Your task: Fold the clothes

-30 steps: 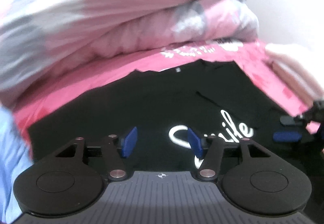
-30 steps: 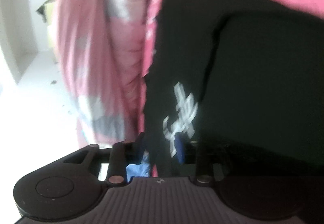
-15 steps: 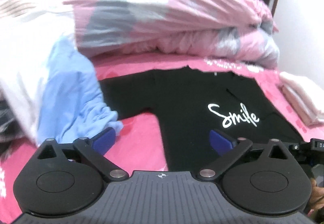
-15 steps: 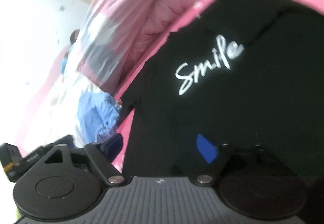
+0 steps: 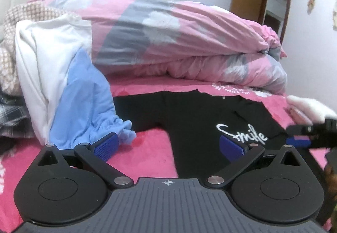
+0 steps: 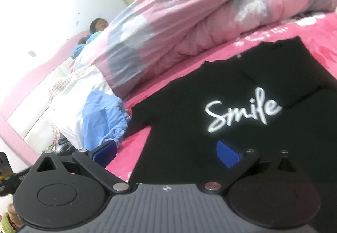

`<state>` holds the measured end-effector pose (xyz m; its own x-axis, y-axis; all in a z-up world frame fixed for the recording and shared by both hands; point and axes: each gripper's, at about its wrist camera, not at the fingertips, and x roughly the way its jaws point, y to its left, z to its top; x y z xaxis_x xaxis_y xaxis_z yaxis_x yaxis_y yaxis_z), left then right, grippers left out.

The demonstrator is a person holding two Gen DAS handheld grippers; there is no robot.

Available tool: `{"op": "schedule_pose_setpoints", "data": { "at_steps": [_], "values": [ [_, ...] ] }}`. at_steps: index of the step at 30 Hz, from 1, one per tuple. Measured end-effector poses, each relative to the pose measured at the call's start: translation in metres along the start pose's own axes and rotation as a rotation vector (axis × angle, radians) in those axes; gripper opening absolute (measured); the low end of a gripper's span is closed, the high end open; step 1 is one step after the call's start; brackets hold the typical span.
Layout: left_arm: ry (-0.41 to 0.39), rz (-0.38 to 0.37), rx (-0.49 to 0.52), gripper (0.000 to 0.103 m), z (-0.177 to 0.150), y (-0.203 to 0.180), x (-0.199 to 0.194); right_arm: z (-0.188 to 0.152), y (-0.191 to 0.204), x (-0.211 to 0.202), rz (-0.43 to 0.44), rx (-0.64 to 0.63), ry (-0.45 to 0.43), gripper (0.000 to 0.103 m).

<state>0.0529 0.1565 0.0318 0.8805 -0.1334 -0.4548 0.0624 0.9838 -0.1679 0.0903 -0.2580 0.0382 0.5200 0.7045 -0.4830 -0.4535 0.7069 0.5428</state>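
Bed (image 5: pixel 147 148) under pink sheet, big rolled pink quilt (image 5: pixel 179 43) along far side. Pile of loose clothes at left: white garment (image 5: pixel 42 60), blue garment (image 5: pixel 84 96) draped over it, its cuff lying just beside the black sleeve.

Black shirt (image 5: pixel 189 117) spread flat on sheet, print "Smile" (image 6: pixel 242 108) face up; 1 sleeve (image 5: pixel 137 113) out to left, right side apparently already turned in over the body. Folded pale stack (image 5: pixel 305 108) at right edge.

Left gripper (image 5: pixel 168 144) jaws spread wide, nothing between. Right gripper (image 6: pixel 166 153) jaws spread wide too, nothing pinched, hanging over lower shirt body.

Likely next: fold in left sleeve. Pinch at cuff and shoulder seam, single layer only. Keep clear of blue cuff. Lift low, lay across, match opposite fold line, smooth before release.
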Motion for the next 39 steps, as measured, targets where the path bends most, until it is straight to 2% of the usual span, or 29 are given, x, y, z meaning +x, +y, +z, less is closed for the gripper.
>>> {"op": "schedule_pose_setpoints", "data": {
  "at_steps": [5, 9, 11, 13, 15, 16, 17, 19, 21, 23, 25, 28, 33, 36, 37, 39],
  "values": [
    [0.040, -0.022, -0.004, 0.103, -0.009, 0.004, 0.035, 0.016, 0.015, 0.033, 0.013, -0.034, 0.006, 0.103],
    [0.038, -0.100, -0.094, 0.098, -0.008, 0.009, 0.072, 0.035, 0.025, 0.057, 0.002, -0.088, -0.014, 0.103],
    [0.078, -0.130, -0.149, 0.086, -0.009, 0.013, 0.100, 0.043, 0.026, 0.066, 0.005, -0.097, -0.019, 0.103],
    [0.122, -0.116, -0.186, 0.073, -0.013, 0.017, 0.130, 0.051, 0.026, 0.075, 0.003, -0.097, -0.017, 0.103],
    [0.133, -0.041, -0.223, 0.070, -0.018, 0.028, 0.153, 0.054, 0.027, 0.084, -0.005, -0.106, -0.004, 0.103],
    [0.120, -0.018, -0.265, 0.063, -0.020, 0.038, 0.159, 0.055, 0.027, 0.089, -0.009, -0.111, 0.003, 0.103],
    [0.097, -0.009, -0.322, 0.059, -0.021, 0.049, 0.161, 0.057, 0.028, 0.094, -0.013, -0.115, 0.009, 0.103],
    [0.056, -0.002, -0.414, 0.058, -0.019, 0.068, 0.160, 0.058, 0.028, 0.102, -0.019, -0.127, 0.023, 0.103],
    [0.018, 0.052, -0.436, 0.058, -0.020, 0.079, 0.155, 0.059, 0.028, 0.111, -0.024, -0.139, 0.036, 0.103],
    [0.009, 0.045, -0.463, 0.057, -0.024, 0.086, 0.152, 0.062, 0.029, 0.123, -0.023, -0.150, 0.051, 0.103],
    [0.004, 0.040, -0.468, 0.057, -0.025, 0.087, 0.150, 0.067, 0.032, 0.138, -0.011, -0.156, 0.069, 0.103],
    [0.001, 0.070, -0.458, 0.050, -0.025, 0.086, 0.147, 0.076, 0.042, 0.164, 0.016, -0.172, 0.100, 0.102],
    [-0.022, 0.098, -0.460, 0.050, -0.024, 0.089, 0.141, 0.089, 0.071, 0.220, 0.039, -0.234, 0.173, 0.099],
    [-0.001, 0.099, -0.476, 0.050, -0.023, 0.091, 0.149, 0.090, 0.088, 0.260, 0.033, -0.287, 0.238, 0.091],
    [0.004, 0.104, -0.479, 0.049, -0.023, 0.092, 0.153, 0.089, 0.094, 0.275, 0.025, -0.311, 0.264, 0.085],
    [0.007, 0.123, -0.477, 0.042, -0.023, 0.092, 0.156, 0.087, 0.104, 0.305, 0.002, -0.348, 0.312, 0.079]
  ]
}}
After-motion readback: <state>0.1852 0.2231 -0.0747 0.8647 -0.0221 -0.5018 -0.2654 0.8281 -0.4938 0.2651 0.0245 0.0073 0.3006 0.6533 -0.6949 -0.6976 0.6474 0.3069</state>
